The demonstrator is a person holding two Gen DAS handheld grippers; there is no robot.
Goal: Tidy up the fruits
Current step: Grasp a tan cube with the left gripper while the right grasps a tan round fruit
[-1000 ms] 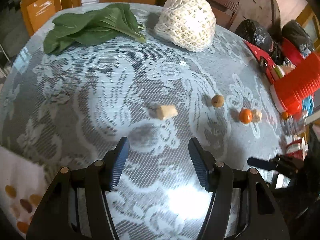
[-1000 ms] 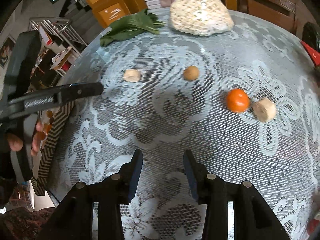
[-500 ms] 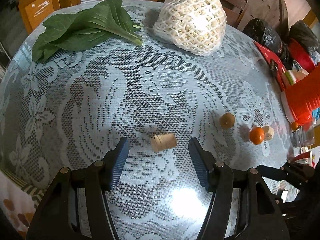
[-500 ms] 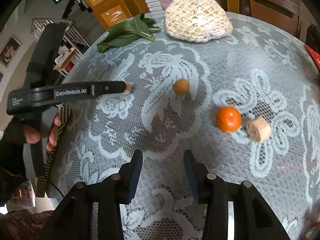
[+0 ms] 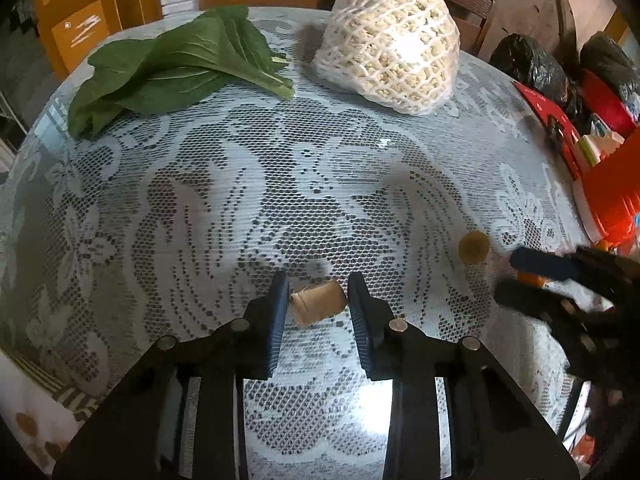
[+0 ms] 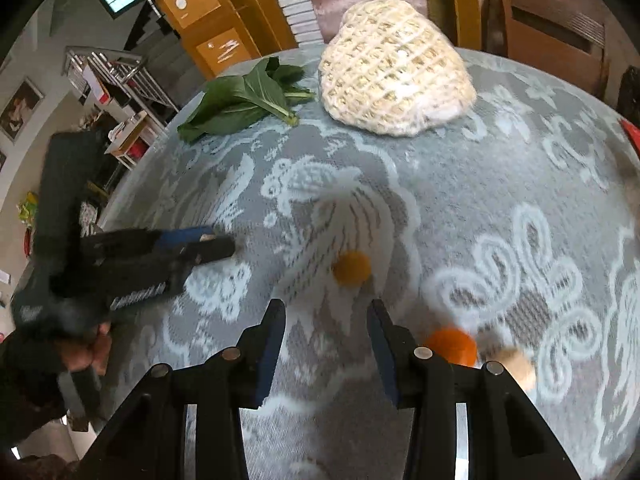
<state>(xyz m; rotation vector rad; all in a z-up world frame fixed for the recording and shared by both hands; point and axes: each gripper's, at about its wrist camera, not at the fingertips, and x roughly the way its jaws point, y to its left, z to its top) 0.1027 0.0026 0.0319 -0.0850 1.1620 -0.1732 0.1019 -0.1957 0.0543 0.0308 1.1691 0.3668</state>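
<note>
A tan cut banana piece (image 5: 318, 307) lies on the lace tablecloth between the fingers of my left gripper (image 5: 318, 292); the jaws stand close on both sides of it with small gaps. A small round yellow-brown fruit (image 5: 474, 247) (image 6: 352, 270) lies to the right, just ahead of my open, empty right gripper (image 6: 326, 314). An orange tangerine (image 6: 452, 346) and a second banana piece (image 6: 518, 368) lie right of the right gripper. The left gripper also shows in the right wrist view (image 6: 192, 246), and the right gripper in the left wrist view (image 5: 532, 276).
A netted white cauliflower (image 5: 390, 40) (image 6: 396, 68) and green leafy vegetable (image 5: 176, 64) (image 6: 244, 102) lie at the table's far side. A red container (image 5: 612, 188) and black bags (image 5: 528, 64) stand at the right edge. Chairs and cabinets stand behind the table.
My left gripper moved forward over the banana piece and its jaws narrowed around it. My right gripper moved forward and left toward the round yellow-brown fruit.
</note>
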